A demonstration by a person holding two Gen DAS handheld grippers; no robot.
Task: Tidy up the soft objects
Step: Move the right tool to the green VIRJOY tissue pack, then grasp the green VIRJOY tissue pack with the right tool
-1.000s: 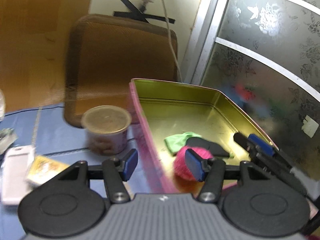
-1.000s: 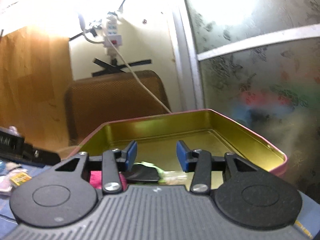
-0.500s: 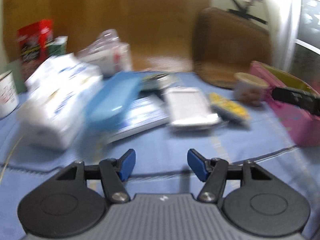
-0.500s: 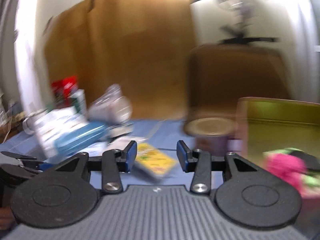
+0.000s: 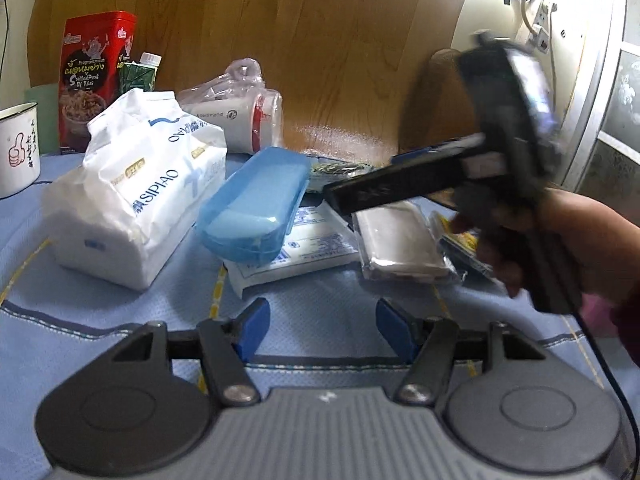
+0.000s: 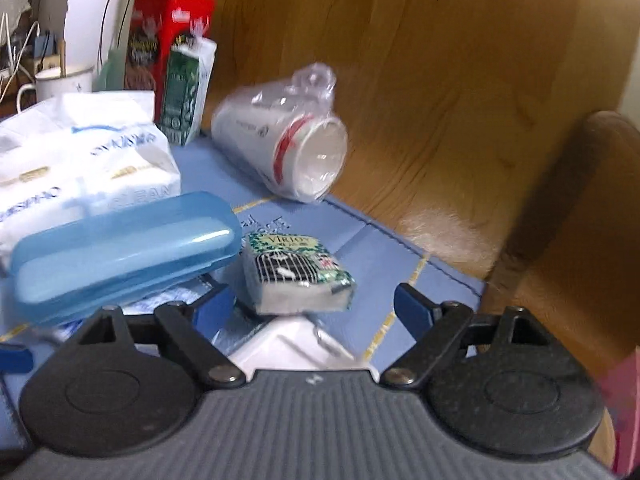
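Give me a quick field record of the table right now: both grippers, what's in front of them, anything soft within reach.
left gripper: open, holding nothing, above the blue cloth
right gripper: open, holding nothing, pointed at the small tissue pack
soft items: large tissue bag, small tissue pack
hard items nearby: blue case leaning on the tissue bag, bagged paper cups lying on their side
back left: red tin, white mug
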